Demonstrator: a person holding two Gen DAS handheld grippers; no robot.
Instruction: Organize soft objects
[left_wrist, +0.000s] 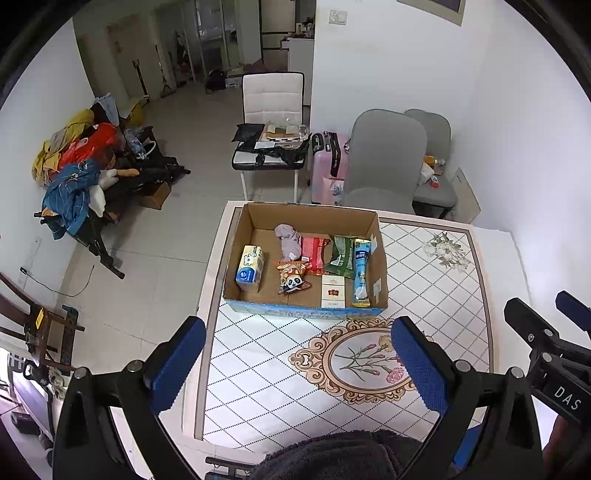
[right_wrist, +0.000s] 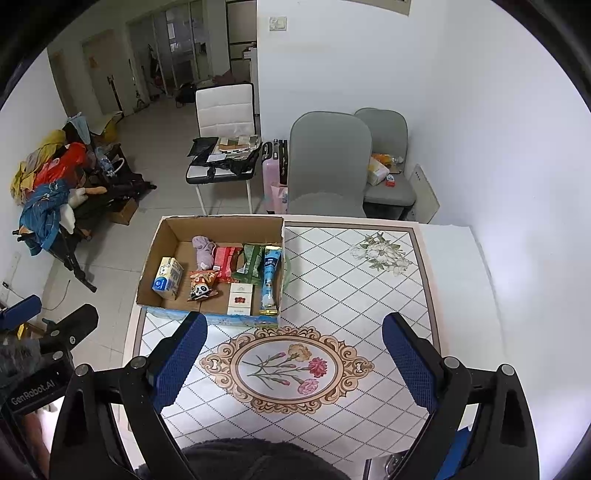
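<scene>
A cardboard box (left_wrist: 255, 214) stands at the table's far left; it also shows in the right wrist view (right_wrist: 221, 223). It holds a tissue pack (left_wrist: 250, 268), a lilac cloth (left_wrist: 289, 240), a red pack (left_wrist: 314, 253), a green pouch (left_wrist: 341, 256), a blue tube (left_wrist: 361, 273), a panda snack bag (left_wrist: 293, 282) and a white carton (left_wrist: 333, 292). My left gripper (left_wrist: 297, 363) is open and empty above the table, short of the box. My right gripper (right_wrist: 293, 363) is open and empty over the flower medallion (right_wrist: 286, 369).
The table (right_wrist: 388, 295) has a diamond-pattern cloth. Two grey chairs (left_wrist: 384, 158) and a pink suitcase (left_wrist: 327, 166) stand behind it. A white chair (left_wrist: 271, 122) with clutter and a clothes pile (left_wrist: 77, 166) are further left. A white wall is on the right.
</scene>
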